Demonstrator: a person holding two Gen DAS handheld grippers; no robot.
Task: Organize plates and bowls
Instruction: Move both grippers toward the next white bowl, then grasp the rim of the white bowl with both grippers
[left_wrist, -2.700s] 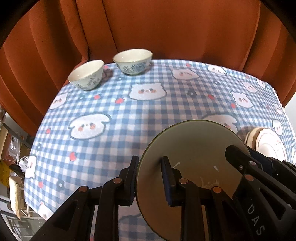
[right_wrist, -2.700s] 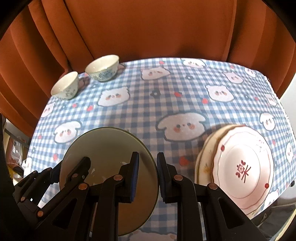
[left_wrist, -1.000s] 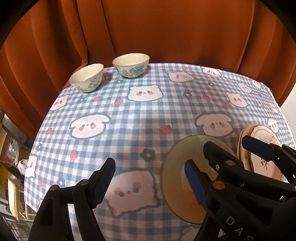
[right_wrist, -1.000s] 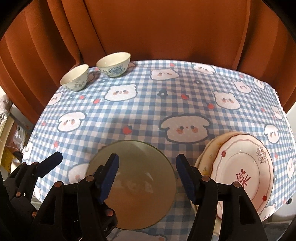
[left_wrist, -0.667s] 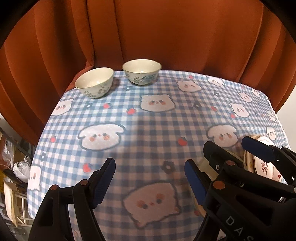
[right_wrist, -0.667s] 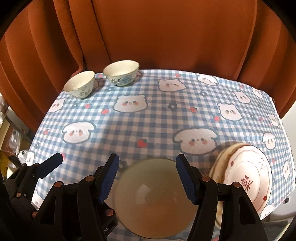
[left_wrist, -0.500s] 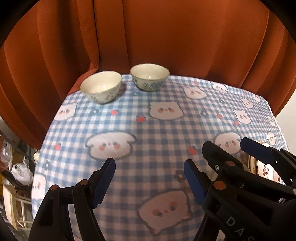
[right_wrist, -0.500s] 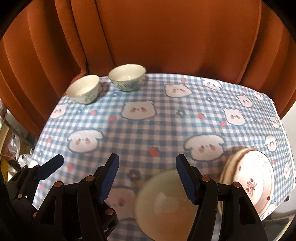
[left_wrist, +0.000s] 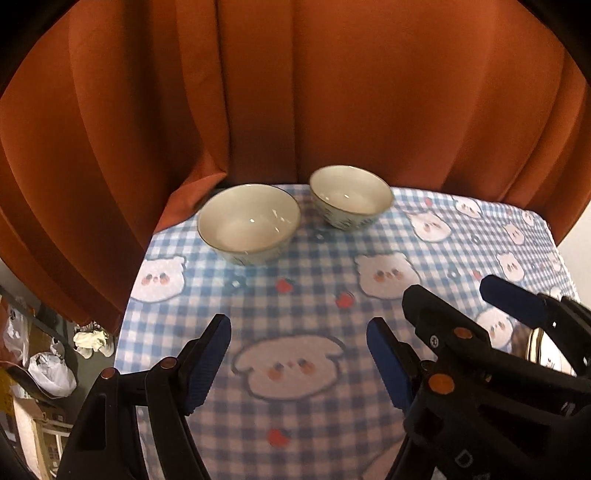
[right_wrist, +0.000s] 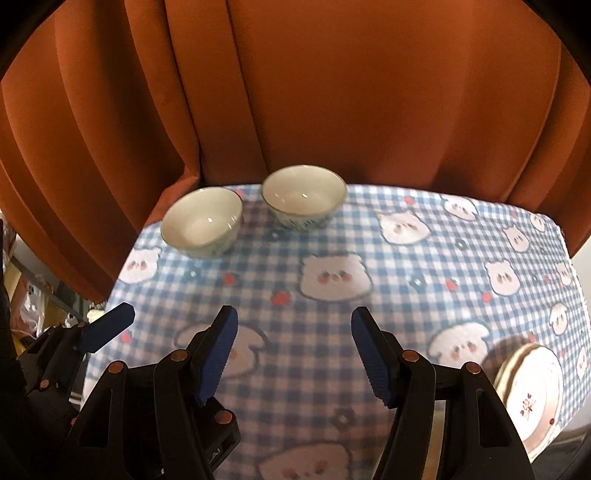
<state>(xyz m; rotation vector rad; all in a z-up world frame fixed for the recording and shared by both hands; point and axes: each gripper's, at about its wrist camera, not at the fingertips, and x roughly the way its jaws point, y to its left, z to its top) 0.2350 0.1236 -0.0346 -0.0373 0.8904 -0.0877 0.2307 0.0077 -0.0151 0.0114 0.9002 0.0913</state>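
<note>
Two pale bowls stand side by side at the table's far left corner: the left bowl (left_wrist: 248, 223) (right_wrist: 202, 220) and the right bowl (left_wrist: 350, 196) (right_wrist: 303, 201), which has blue patterning outside. My left gripper (left_wrist: 298, 352) hangs open above the checked cloth, nothing between its blue pads. My right gripper (right_wrist: 294, 347) is open and empty too, and shows at the right of the left wrist view. A stack of plates (right_wrist: 532, 391), the top one white with red marks, lies at the near right edge; only its rim (left_wrist: 543, 350) peeks out in the left wrist view. The olive plate is out of view.
A blue-and-white checked tablecloth (right_wrist: 399, 295) with bear faces covers the table. An orange curtain (right_wrist: 332, 92) hangs close behind the bowls and wraps the left side. Past the table's left edge lies floor clutter with bags (left_wrist: 51, 373).
Both grippers, open throughout the last second, have moved forward toward the two bowls, which now look larger. The olive plate left on the cloth has slid out of both views.
</note>
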